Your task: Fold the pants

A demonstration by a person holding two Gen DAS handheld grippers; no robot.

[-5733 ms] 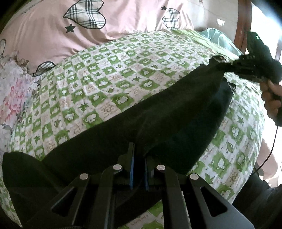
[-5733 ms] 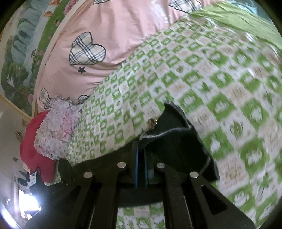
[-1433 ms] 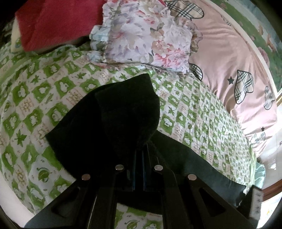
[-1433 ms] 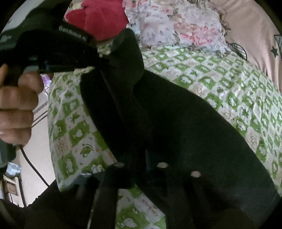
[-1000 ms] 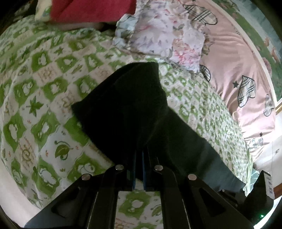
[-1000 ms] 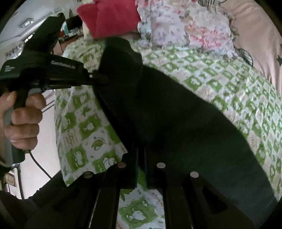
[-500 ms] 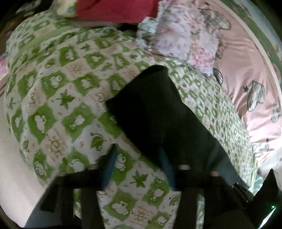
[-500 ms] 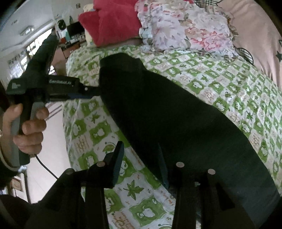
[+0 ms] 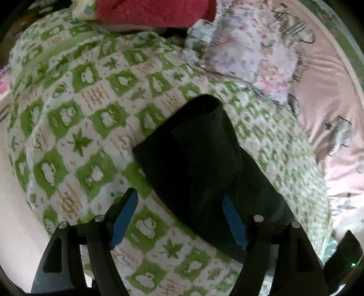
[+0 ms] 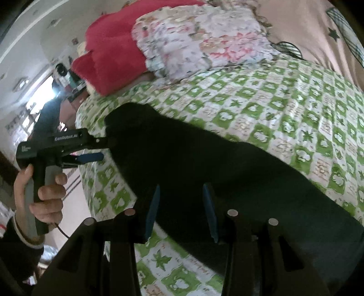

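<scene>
My pants point(image 9: 204, 164) are plain black on a bedspread point(image 9: 91, 127) checked green and white with leaves. At twelve o'clock lies a red cushion point(image 9: 154, 9); at one, a pink-flowered pillow point(image 9: 248, 52); at three, a pink sheet point(image 9: 329, 102), possibly plaid-hearted. My gripper pads point(image 9: 124, 216) are blue.

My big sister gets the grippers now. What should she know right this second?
Left gripper: open, holding nothing, at the near end of the pants.
Right gripper: open, holding nothing, just over the dark cloth.
Pants: lying in one long dark strip on the green checked bedspread, one end toward the flowery pillow and red pillow.
Done: looks folded lengthwise, one layer lying on the other at the near end.
Left: probably fold the strip end to end.
</scene>
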